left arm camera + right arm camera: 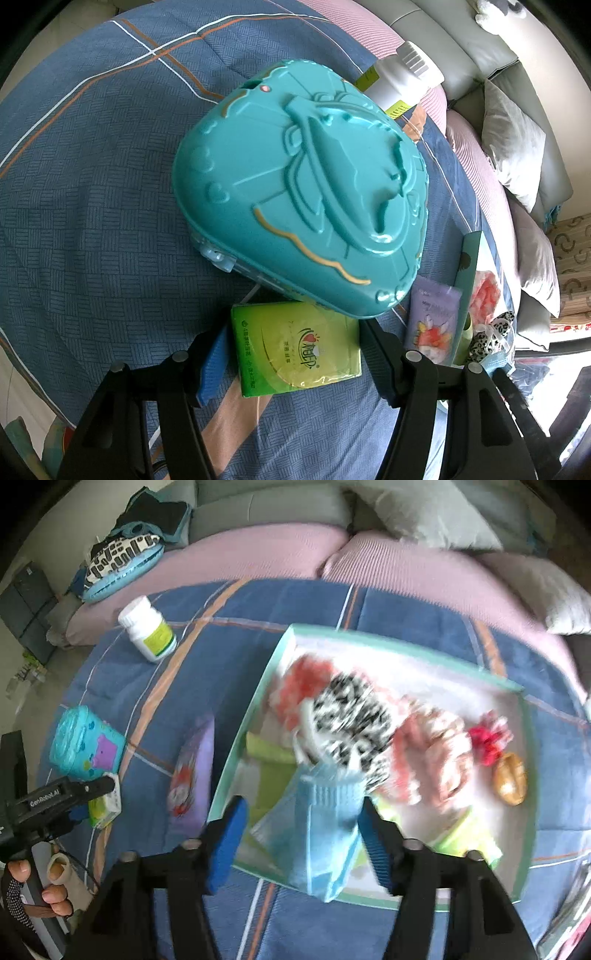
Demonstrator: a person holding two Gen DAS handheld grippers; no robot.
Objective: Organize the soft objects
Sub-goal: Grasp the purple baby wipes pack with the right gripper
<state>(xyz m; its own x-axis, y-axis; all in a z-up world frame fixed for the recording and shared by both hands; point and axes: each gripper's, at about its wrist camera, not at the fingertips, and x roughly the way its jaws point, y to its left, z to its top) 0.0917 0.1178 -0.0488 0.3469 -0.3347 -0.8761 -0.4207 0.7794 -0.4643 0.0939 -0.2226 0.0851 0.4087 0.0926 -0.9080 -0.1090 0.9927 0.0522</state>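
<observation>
A blue quilt (229,672) with white and orange stripes covers a pink-sheeted bed, with grey cushions behind. On it stands a shallow teal-rimmed box (258,686) holding soft items: a leopard-print scrunchie (351,720), pink and red scrunchies, a tan hair clip and green cloth.

The left gripper (291,354), seen side-on in the right view with "GenRobot.AI" printed on its arm, straddles a green tissue pack (295,347) with red Chinese lettering. Its jaws stand spread; the left pad lies close against the pack's edge, the right one just beside it, and whether they press on it cannot be told. Touching the pack's far edge is a teal plastic toy case (299,184), and beyond that a white bottle (402,74) with a yellow-green label, its writing unreadable. A purple sachet (432,317) lies between case and box.

The right gripper (299,834) hangs over the box's near edge, released, with a light blue knitted sock (328,819) lying between its pads, blurred.
</observation>
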